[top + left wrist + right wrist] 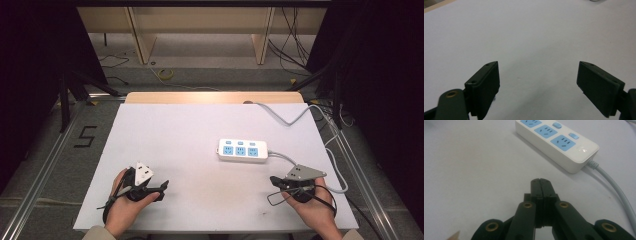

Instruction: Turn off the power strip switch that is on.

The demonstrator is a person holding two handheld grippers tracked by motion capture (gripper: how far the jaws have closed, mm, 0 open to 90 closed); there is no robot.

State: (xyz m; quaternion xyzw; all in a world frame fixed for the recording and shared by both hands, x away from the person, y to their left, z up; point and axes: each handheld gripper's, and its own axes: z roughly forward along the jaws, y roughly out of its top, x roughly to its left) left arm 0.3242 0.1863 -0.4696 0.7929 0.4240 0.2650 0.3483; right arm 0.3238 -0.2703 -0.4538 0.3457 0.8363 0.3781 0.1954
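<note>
High view: a white power strip lies right of the table's centre, its grey cord running off toward one o'clock. The right gripper rests near the table's front edge at about five o'clock from the strip, jaws pressed together on nothing. The left gripper sits well apart at about seven o'clock, and the left gripper view shows its jaws wide apart over bare white tabletop.

This looks like the approach stage: neither tool touches the strip. The right gripper is nearer, so the next move likely calls for it to advance toward eleven o'clock, perhaps using the closed jaw tips to press a switch.

In the right gripper view the power strip has blue socket faces and small blue rocker buttons beside them; no plug is inserted.
</note>
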